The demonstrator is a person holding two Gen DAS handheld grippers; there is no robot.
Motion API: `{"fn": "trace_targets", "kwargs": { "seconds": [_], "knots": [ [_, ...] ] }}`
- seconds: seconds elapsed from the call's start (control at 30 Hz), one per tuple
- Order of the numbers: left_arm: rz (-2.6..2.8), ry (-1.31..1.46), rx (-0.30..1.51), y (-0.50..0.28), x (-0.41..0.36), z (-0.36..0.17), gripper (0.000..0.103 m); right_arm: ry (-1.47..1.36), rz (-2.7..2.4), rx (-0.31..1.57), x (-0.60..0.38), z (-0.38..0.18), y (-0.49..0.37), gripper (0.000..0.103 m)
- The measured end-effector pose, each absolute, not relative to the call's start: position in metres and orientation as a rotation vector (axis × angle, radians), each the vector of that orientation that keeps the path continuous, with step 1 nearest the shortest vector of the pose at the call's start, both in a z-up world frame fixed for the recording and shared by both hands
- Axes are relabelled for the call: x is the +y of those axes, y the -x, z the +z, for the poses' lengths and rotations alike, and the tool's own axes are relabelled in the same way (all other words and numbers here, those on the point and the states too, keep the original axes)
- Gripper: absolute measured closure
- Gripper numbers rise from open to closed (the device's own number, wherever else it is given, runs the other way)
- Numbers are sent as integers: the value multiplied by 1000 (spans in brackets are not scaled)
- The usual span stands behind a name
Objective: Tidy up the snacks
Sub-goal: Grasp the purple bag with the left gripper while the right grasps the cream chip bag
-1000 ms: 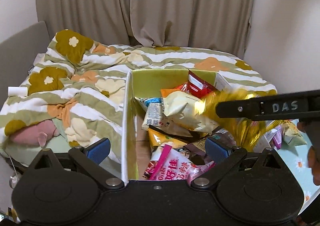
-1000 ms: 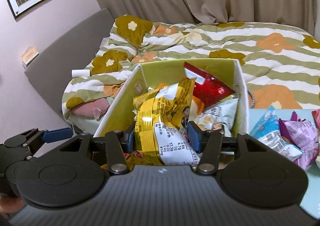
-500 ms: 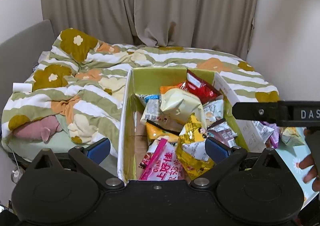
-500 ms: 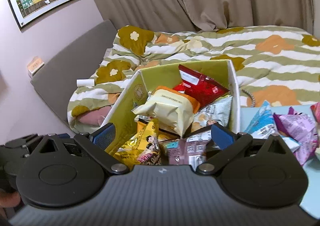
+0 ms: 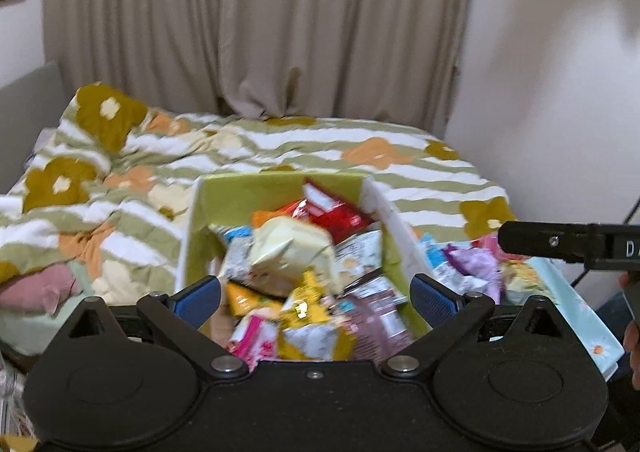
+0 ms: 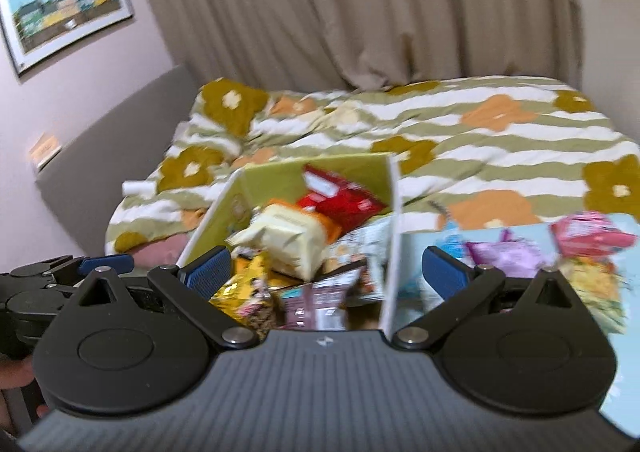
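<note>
An open box with green inner walls (image 5: 240, 192) (image 6: 276, 176) holds several snack packets. A yellow packet (image 5: 308, 312) (image 6: 240, 292) lies on top near the front, beside a cream bag (image 5: 288, 252) (image 6: 284, 240) and a red bag (image 5: 336, 212) (image 6: 340, 200). My left gripper (image 5: 316, 296) is open and empty above the box's near end. My right gripper (image 6: 326, 272) is open and empty over the box's right wall. More packets (image 5: 472, 264) (image 6: 520, 252) lie on a light blue table (image 5: 580, 316) (image 6: 624, 372) to the right.
The box and table stand against a bed with a floral striped duvet (image 5: 280, 148) (image 6: 480, 140). Beige curtains (image 5: 260, 24) hang behind. A grey headboard (image 6: 112, 148) and a framed picture (image 6: 64, 8) are on the left wall. Both views are blurred.
My right gripper let go of the yellow packet, which dropped into the box. The gripper has opened, pulled back and swung right. The left gripper has risen a little.
</note>
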State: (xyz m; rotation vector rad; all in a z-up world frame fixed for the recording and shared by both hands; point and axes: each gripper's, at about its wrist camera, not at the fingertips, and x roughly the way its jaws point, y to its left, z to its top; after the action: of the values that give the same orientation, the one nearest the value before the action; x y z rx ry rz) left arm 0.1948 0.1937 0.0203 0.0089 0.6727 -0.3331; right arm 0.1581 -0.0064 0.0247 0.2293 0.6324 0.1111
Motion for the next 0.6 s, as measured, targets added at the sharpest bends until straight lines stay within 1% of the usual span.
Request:
{"fn": "trace_targets", "kwargs": {
  "seconds": [0.23,0.47,0.6],
  "knots": [
    [-391,-6,668,-192,154,25,1,-246,-21,612,-63,31,-134,0],
    [-425,6,695,-195,87,16,1,-283,-142,648,-140,13,-122,0],
    [-451,-50,700,-201,43,11,1,-322,-164,687,-184,1,-123,0]
  ]
}}
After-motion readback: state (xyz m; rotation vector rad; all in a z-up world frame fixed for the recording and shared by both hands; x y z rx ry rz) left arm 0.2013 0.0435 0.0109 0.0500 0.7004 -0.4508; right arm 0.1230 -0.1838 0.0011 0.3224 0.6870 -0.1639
